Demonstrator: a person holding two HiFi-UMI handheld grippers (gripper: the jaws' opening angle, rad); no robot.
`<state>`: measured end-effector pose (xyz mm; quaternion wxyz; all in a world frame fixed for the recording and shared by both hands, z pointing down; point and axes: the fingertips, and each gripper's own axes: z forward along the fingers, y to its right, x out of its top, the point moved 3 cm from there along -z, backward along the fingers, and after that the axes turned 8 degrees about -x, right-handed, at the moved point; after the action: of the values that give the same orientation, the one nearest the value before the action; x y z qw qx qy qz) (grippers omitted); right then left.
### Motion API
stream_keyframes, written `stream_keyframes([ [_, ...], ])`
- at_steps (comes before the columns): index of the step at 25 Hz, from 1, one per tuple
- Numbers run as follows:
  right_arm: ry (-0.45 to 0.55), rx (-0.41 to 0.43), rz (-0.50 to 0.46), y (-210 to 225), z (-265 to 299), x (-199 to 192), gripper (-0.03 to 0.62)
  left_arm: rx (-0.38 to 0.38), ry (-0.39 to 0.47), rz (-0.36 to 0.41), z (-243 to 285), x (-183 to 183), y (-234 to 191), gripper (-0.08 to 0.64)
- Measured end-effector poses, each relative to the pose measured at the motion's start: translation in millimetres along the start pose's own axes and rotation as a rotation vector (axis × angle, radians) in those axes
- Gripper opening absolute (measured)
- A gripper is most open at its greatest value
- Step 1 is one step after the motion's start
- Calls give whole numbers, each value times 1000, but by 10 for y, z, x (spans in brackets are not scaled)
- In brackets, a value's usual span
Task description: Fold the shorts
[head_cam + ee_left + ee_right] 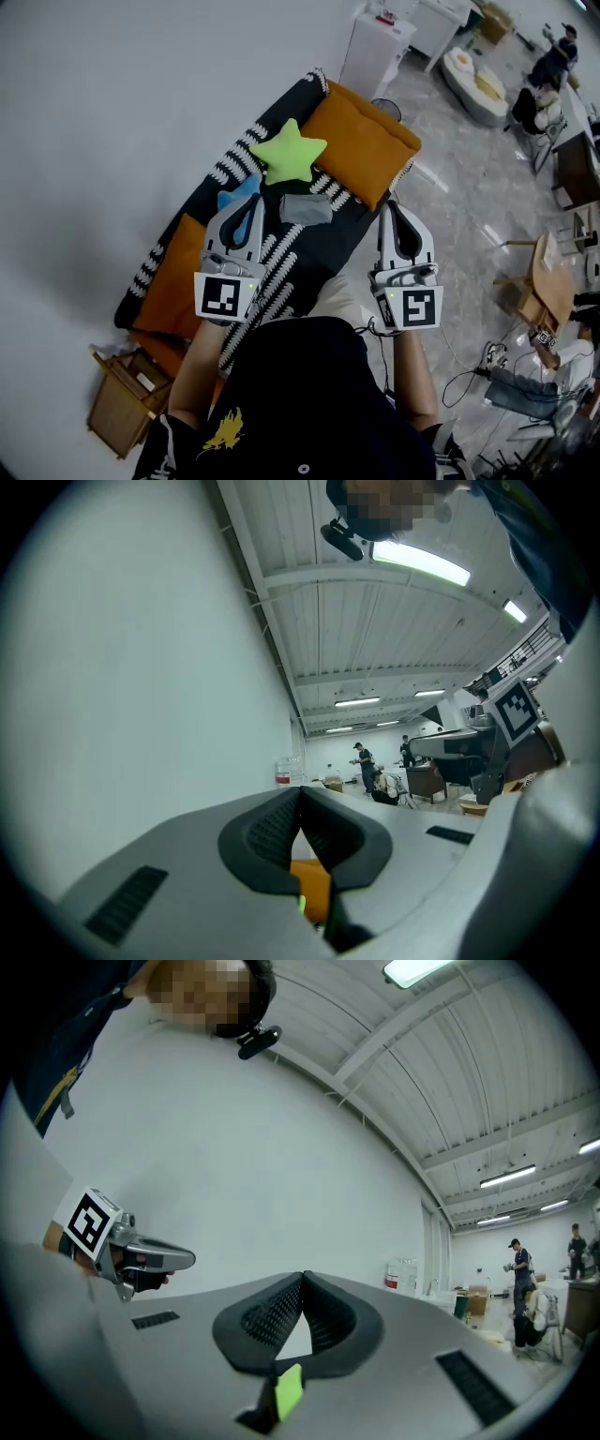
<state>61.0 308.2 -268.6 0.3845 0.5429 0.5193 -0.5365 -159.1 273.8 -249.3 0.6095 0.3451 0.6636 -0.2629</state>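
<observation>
Grey shorts (306, 208) lying as a small compact bundle on the sofa (319, 244), just beside the star pillow (289, 150). Likely soft, light, limp; best pinched at waistband or hem corners. Left gripper (246, 202) and right gripper (396, 206) both closed, empty, clear of it.

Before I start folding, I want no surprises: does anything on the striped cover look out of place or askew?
Nothing looks spilled or damaged. The grey shorts lie in a compact bundle on the striped cover, beside the green star pillow, rather than spread flat.
</observation>
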Motion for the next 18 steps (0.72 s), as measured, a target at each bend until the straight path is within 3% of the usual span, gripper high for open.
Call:
stream_keyframes([
  [18,11,36,-8,-209,-80,85,12,-17,4,-13,-217,5,-10,14],
])
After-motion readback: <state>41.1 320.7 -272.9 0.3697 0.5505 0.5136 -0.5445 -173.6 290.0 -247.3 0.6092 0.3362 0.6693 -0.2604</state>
